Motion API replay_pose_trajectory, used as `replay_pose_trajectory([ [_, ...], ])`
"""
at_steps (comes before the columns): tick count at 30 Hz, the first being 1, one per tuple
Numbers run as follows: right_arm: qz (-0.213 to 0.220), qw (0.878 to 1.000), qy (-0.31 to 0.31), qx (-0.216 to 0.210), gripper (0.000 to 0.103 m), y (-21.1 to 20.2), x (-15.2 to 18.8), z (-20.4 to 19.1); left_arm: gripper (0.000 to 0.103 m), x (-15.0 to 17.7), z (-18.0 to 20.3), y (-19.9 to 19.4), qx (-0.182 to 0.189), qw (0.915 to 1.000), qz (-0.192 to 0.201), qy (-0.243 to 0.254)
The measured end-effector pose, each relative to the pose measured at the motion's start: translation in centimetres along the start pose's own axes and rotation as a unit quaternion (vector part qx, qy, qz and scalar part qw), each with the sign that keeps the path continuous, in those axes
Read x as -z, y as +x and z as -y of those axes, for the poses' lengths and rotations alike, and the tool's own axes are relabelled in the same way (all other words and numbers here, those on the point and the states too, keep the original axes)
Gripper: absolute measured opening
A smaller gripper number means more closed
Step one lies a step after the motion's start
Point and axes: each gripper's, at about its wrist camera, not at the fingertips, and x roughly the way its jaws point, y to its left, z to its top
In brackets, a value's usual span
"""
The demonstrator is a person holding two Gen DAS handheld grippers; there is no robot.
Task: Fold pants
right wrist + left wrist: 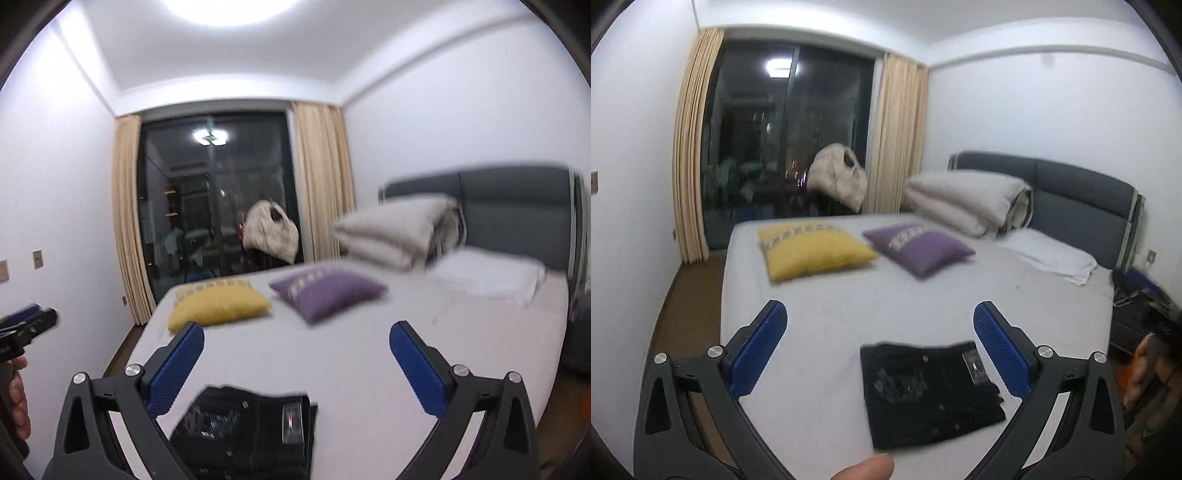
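A: Where are the pants?

B: Black denim pants [932,391], folded into a compact rectangle, flat on the bed's white sheet [827,325], near its front edge. A pale label shows at their upper right corner.

A: Left gripper?

B: Left gripper [880,349] is above the bed, blue-padded jaws wide apart, nothing between the pads. The pants lie below, clear of both fingers.

A: Right one?

B: Right gripper [296,367] the same: jaws spread fully, empty. The pants sit under it, low in its view, partly cut off by the frame.

A: Anything else around the pants?

B: Beyond them, a yellow square cushion [812,249] and a purple square cushion [918,247] side by side, well apart from the pants. Further back, a folded beige duvet [967,203] and a white pillow [1049,256] sit against the grey padded headboard [1082,199]. The right view is motion-blurred.
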Motion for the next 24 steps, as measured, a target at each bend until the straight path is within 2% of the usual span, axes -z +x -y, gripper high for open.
replay_pose_trajectory([
  [2, 0.026, 1.000, -0.007, -0.009, 0.103, -1.7, -1.6, -0.8, 0.103, -0.2, 0.8, -1.5, -0.024, 0.9993, 0.012, 0.026],
  [4, 0.028, 0.999, -0.010, -0.020, 0.103, -2.5, -2.5, -1.5, 0.103, -0.2, 1.5, -2.3, -0.028, 0.9986, 0.008, 0.044],
  [7, 0.003, 1.000, -0.006, -0.017, 0.103, -2.4, -2.2, -2.3, 0.103, 0.3, 2.7, -2.0, -0.064, 0.9964, -0.026, 0.049],
  [9, -0.037, 0.999, -0.004, 0.001, 0.103, -1.2, -1.4, -2.6, 0.103, 1.3, 2.7, -0.7, -0.100, 0.9919, -0.068, 0.039],
  [13, -0.137, 0.990, 0.037, 0.018, 0.103, 1.7, 1.2, -2.2, 0.103, 4.3, 2.6, 0.9, -0.104, 0.9853, -0.135, 0.017],
  [16, -0.193, 0.979, 0.064, 0.017, 0.103, 3.1, 3.2, -2.0, 0.103, 6.8, 2.6, 2.9, -0.099, 0.9782, -0.182, 0.014],
  [19, -0.219, 0.974, 0.056, 0.023, 0.103, 3.5, 4.5, -2.5, 0.103, 8.6, 2.9, 4.4, -0.096, 0.9739, -0.206, 0.010],
  [24, -0.247, 0.968, 0.031, 0.030, 0.103, 4.5, 5.8, -3.5, 0.103, 10.9, 3.4, 7.0, -0.092, 0.9711, -0.220, 0.011],
])
